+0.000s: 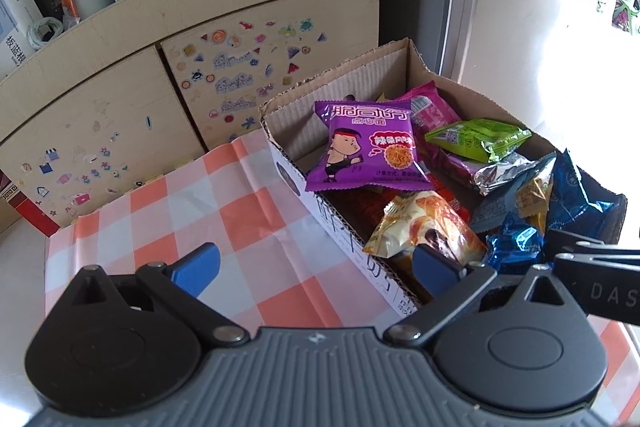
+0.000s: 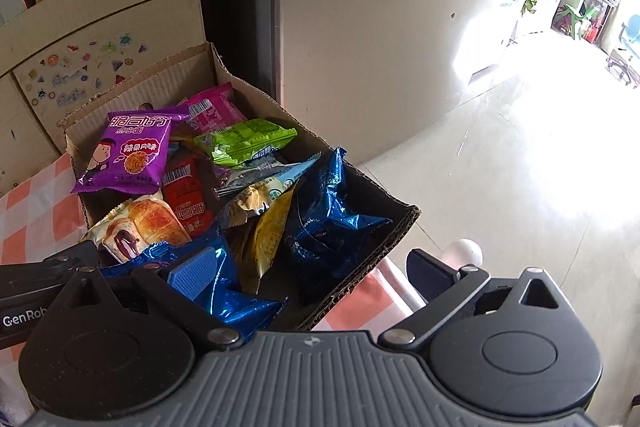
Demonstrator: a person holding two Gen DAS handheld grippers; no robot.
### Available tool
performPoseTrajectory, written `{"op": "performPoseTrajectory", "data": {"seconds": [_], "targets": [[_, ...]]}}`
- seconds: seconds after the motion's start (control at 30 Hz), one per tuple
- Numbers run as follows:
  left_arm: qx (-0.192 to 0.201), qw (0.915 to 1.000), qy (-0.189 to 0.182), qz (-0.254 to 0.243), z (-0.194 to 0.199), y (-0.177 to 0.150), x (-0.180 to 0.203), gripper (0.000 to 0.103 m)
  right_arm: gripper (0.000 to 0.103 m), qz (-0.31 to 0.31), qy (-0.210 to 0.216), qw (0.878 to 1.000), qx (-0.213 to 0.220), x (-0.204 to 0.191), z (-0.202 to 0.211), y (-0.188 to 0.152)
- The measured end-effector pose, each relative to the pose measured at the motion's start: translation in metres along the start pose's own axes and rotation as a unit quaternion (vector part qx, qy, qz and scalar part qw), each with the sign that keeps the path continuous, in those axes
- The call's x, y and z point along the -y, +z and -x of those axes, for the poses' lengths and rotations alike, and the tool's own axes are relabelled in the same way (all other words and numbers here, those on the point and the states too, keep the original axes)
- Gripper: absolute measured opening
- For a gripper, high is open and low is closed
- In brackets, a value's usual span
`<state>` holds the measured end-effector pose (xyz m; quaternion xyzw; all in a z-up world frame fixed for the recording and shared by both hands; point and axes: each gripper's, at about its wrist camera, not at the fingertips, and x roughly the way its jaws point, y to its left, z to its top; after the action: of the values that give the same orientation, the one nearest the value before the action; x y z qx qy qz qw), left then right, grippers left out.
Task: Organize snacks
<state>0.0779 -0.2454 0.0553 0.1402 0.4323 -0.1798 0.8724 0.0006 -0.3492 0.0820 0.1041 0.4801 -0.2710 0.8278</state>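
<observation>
Cardboard box (image 1: 292, 163), centre right of the left view, holds the snacks: purple packet (image 1: 366, 147) uppermost, green packet (image 1: 480, 139), blue packets (image 2: 332, 223) at lower right. Checked cloth (image 1: 180, 211) beside it bears none. Left gripper (image 1: 316, 267) and right gripper (image 2: 308, 273): tongs apart, empty. Contents fit sorted or awaiting sorting. Any pick: pinch a crimped edge, not the filled middle.

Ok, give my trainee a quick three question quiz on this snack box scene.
1. True or false: the purple packet lies inside the cardboard box.
2. Which packet lies nearest the right hand-held gripper? A green, B blue, C pink.
3. Fill in: the box sits on a ____ checked cloth.

Key: 1 true. 2 B, the blue packet. 3 orange and white.
</observation>
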Motion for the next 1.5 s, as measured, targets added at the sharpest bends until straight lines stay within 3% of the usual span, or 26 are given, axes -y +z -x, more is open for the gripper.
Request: {"op": "performPoseTrajectory", "data": {"seconds": [0.63,0.97,1.33,1.5], "targets": [[0.015,0.9998,0.009,0.0,0.025,-0.026,-0.015,0.101,0.103,0.032,0.0,0.999,0.043,-0.008,0.022,-0.02],[0.015,0.9998,0.015,0.0,0.048,-0.056,-0.026,0.101,0.103,0.018,0.025,0.999,0.036,-0.009,0.038,-0.053],[-0.001,0.9996,0.01,0.025,0.071,-0.102,-0.047,0.102,0.103,0.055,0.038,0.997,0.047,-0.019,0.059,-0.104],[-0.02,0.9988,0.019,0.04,0.074,-0.127,-0.063,0.102,0.103,0.08,0.067,0.994,0.022,-0.032,0.056,-0.122]]}}
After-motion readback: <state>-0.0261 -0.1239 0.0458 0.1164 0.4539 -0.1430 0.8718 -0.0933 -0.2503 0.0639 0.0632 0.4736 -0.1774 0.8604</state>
